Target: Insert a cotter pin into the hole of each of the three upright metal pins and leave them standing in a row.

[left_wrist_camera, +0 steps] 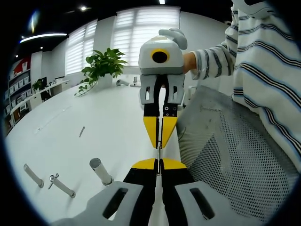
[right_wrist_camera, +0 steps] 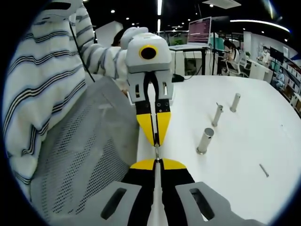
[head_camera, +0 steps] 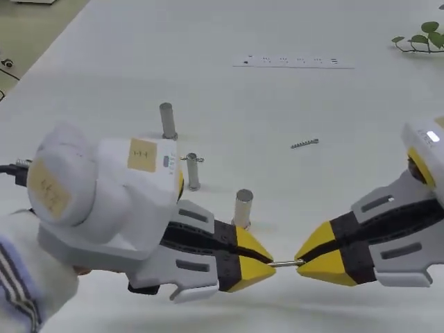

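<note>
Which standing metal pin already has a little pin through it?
The middle pin in the row: a cotter pin crosses its top. The far pin and the near pin have none.

Office, prob. open-plan: monitor (right_wrist_camera: pixel 200 30), wall shelves (left_wrist_camera: pixel 21 80), window blinds (left_wrist_camera: pixel 148 28), potted plant (left_wrist_camera: pixel 103 63), ceiling strip lights (left_wrist_camera: pixel 42 36).

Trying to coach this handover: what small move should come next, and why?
Probably the left gripper should open its fingers. It and the right gripper are both shut on one cotter pin, tip to tip, so neither can carry it away. The nearest upright pin shows none through it, while the middle pin already has one.
</note>
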